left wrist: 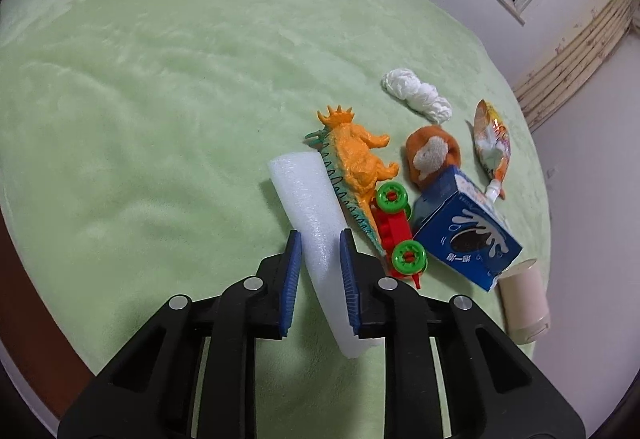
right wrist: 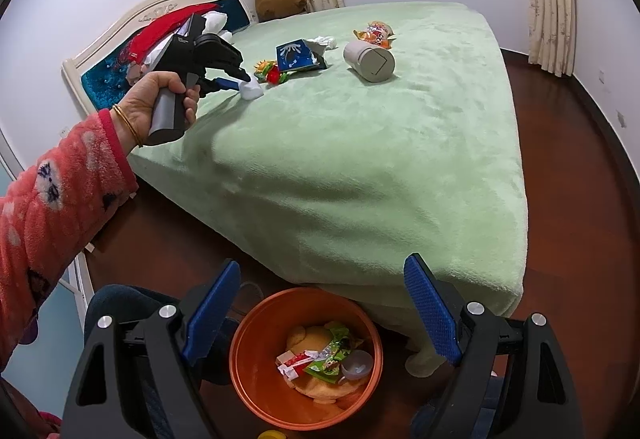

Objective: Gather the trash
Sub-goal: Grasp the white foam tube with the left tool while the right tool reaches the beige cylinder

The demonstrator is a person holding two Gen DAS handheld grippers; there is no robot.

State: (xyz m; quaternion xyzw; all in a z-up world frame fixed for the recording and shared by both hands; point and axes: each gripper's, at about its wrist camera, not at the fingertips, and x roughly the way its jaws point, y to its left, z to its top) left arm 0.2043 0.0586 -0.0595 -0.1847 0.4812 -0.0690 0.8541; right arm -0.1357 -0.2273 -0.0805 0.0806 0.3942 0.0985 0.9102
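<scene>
1. Foam (left wrist: 316, 235), a white, finely textured rolled strip, lies on the green bed (left wrist: 160, 99), its long axis running away from the camera, tilted left.
2. Left gripper (left wrist: 320, 239) is clamped on its near part.
3. Dinosaur (left wrist: 352, 163) lies just beside it.
4. Right gripper (right wrist: 322, 291) gapes, empty, above the bucket (right wrist: 248, 359).

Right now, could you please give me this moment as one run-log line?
left gripper: shut on white foam piece | right gripper: open, empty, above orange bin | bed: milk carton uncollected

Plush matt green blanket (left wrist: 160, 99), white foam sheet (left wrist: 312, 207), glossy plastic dinosaur (left wrist: 356, 159).
</scene>
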